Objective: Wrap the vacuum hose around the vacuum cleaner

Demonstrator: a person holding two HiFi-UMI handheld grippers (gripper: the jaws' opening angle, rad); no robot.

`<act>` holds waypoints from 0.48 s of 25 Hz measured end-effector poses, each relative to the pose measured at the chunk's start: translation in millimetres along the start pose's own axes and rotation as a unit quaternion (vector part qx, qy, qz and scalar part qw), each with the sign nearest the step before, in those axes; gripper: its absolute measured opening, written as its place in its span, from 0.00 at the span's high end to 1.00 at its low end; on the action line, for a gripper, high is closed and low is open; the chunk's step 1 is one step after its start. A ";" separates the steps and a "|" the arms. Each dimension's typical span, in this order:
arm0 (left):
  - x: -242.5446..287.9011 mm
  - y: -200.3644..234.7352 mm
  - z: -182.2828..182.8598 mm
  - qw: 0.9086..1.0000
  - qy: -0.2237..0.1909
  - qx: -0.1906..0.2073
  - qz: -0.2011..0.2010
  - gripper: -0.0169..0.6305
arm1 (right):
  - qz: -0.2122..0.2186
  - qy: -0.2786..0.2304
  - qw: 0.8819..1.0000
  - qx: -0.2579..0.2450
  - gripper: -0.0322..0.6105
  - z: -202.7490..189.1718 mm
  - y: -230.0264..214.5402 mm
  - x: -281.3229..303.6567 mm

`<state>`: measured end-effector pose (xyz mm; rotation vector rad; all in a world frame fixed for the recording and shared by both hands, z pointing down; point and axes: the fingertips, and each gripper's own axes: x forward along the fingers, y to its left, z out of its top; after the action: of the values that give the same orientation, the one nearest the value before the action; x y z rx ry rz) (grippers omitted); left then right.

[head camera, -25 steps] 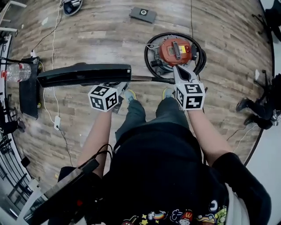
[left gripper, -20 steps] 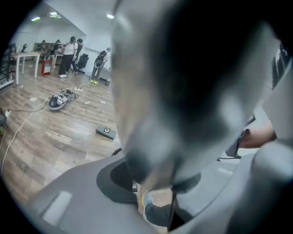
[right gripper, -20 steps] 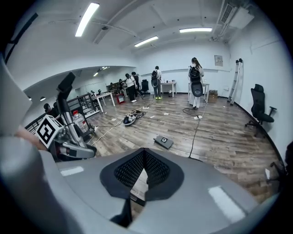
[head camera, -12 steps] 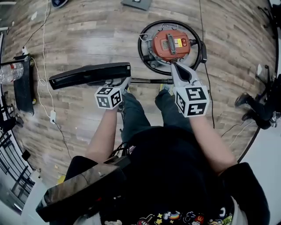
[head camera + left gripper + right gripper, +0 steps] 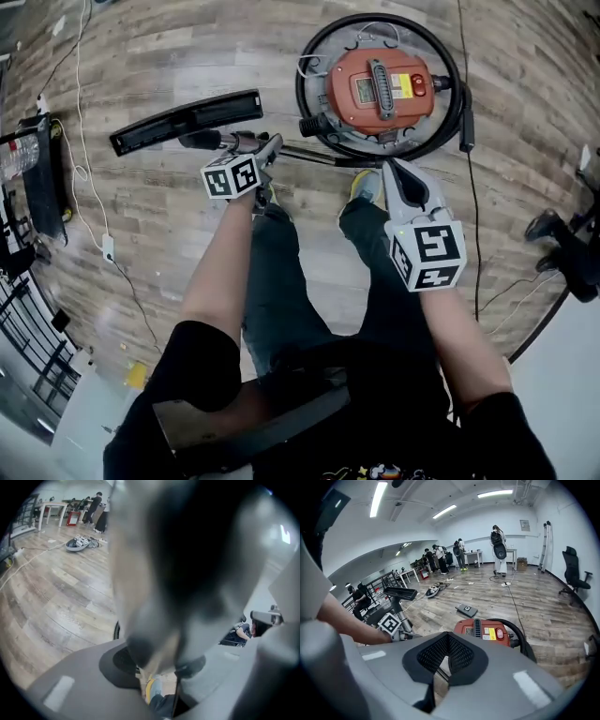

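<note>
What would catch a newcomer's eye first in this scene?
A red vacuum sits on the wooden floor with a black hose ringed around it. The left gripper is shut on the wand beside the long black floor head. The right gripper hangs shut and empty just short of the vacuum.

1. Plank floor (image 5: pixel 187 56).
2. White cable (image 5: pixel 77 94) running down the left to a plug block (image 5: pixel 107 248).
3. Water bottle (image 5: pixel 15 159) at the left edge.
4. Flat black box (image 5: pixel 466 610) on the floor.
5. Office chair (image 5: pixel 574 569) and ladder (image 5: pixel 544 545) near the far wall.
6. People (image 5: pixel 499 548) standing by tables (image 5: pixel 476 554).
</note>
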<state>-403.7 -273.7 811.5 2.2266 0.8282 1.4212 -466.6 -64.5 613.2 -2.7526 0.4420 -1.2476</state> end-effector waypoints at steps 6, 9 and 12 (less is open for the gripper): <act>115.0 73.9 -9.0 0.999 0.031 -0.017 -0.019 0.73 | 0.014 -0.023 0.999 0.043 0.92 -49.1 -1.8 53.0; 163.2 98.7 -24.4 0.998 0.055 -0.026 -0.020 0.72 | 0.021 -0.035 0.998 0.050 0.91 -64.5 -7.7 68.0; 208.5 113.6 -43.7 0.997 0.059 -0.052 -0.017 0.70 | 0.024 -0.036 0.998 0.053 0.91 -82.7 -17.6 86.5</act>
<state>-345.4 -224.1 1040.5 2.0590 0.8058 1.5551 -470.5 -70.0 734.0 -2.6728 0.4191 -1.1226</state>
